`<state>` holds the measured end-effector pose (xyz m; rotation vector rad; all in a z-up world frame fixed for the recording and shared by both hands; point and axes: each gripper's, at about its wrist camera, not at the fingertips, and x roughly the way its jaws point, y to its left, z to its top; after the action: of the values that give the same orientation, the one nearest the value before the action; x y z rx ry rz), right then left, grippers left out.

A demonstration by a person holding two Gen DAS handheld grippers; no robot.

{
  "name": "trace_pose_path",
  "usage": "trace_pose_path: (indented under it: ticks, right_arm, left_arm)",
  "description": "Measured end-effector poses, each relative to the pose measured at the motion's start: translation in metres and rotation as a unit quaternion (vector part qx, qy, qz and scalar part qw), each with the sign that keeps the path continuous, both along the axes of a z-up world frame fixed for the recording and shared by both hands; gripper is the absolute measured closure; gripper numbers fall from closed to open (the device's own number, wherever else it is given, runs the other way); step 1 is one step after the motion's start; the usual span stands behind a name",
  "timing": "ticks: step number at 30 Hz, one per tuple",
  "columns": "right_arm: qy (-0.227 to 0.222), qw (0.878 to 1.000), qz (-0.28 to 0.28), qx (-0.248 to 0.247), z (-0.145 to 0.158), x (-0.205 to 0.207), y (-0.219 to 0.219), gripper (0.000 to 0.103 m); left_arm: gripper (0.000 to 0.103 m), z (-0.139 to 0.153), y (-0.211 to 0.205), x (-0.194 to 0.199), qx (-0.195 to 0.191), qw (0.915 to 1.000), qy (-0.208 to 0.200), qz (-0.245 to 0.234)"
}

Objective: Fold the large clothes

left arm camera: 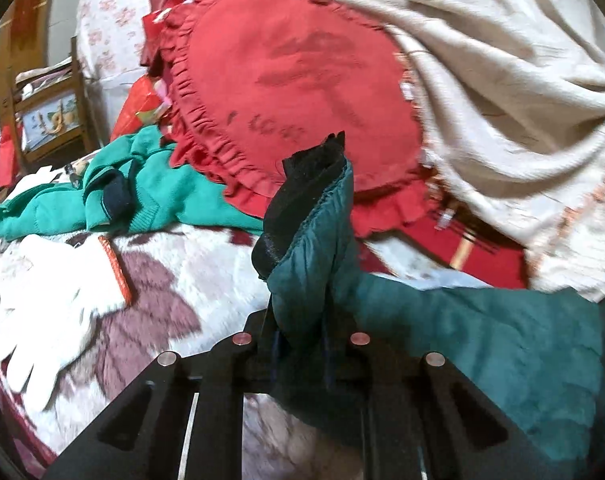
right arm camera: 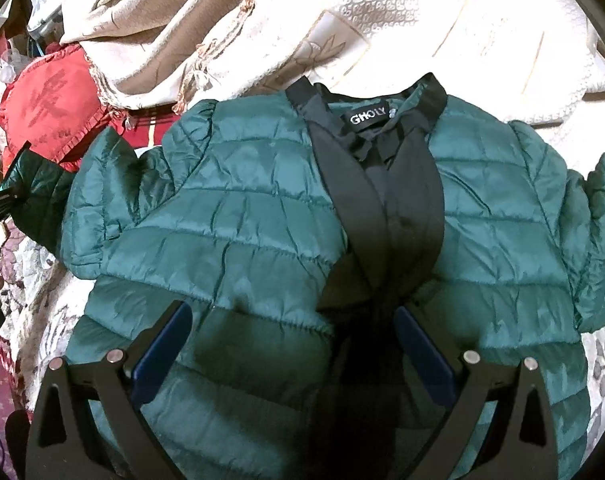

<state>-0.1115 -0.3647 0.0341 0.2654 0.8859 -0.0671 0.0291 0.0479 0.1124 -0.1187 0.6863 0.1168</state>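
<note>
A dark green quilted jacket (right arm camera: 262, 216) with black collar and front bands lies front up, spread on the bed. My right gripper (right arm camera: 292, 328) hovers open over its lower middle, fingers wide apart and empty. My left gripper (left arm camera: 302, 320) is shut on the jacket's sleeve end (left arm camera: 314, 240), whose black cuff (left arm camera: 302, 184) sticks up between the fingers. The sleeve trails off to the right (left arm camera: 482, 340). In the right wrist view the held sleeve (right arm camera: 38, 196) shows at the far left.
A red frilled cushion (left arm camera: 294, 80) and a beige blanket (left arm camera: 502, 80) lie behind the sleeve. A bright green sweater (left arm camera: 102, 196), white cloth (left arm camera: 42, 312) and a small orange bar (left arm camera: 116, 272) lie on the flowered bedspread (left arm camera: 162, 280). A wooden shelf (left arm camera: 50, 112) stands far left.
</note>
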Motion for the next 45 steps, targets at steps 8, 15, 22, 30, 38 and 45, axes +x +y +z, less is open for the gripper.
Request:
trace_pose_path:
  ticks: [8, 15, 22, 30, 38, 45]
  right_arm:
    - [-0.002, 1.000, -0.001, -0.008, 0.008, -0.019, -0.003, 0.000]
    - [-0.005, 1.000, -0.008, -0.007, 0.014, -0.034, -0.012, 0.000]
    - [-0.002, 1.000, -0.016, 0.003, 0.013, -0.043, -0.018, 0.000]
    - [-0.011, 1.000, -0.016, -0.020, 0.023, -0.057, -0.021, 0.000]
    - [-0.003, 0.999, -0.027, -0.017, 0.023, -0.070, -0.034, 0.000]
    - [0.001, 0.999, -0.039, -0.022, 0.021, -0.081, -0.047, 0.000]
  left_arm:
    - [0.103, 0.013, -0.034, -0.043, -0.011, 0.9991, -0.003, -0.042]
    - [0.103, 0.028, -0.048, -0.068, -0.029, 0.9970, -0.012, -0.070]
    - [0.103, 0.044, -0.079, -0.096, -0.041, 0.9920, -0.020, -0.118]
    - [0.103, 0.047, -0.120, -0.119, -0.056, 0.9847, -0.013, -0.165]
    - [0.103, 0.043, -0.166, -0.137, -0.056, 0.9773, -0.001, -0.204]
    - [0.103, 0.041, -0.199, -0.147, -0.058, 0.9705, 0.011, -0.233]
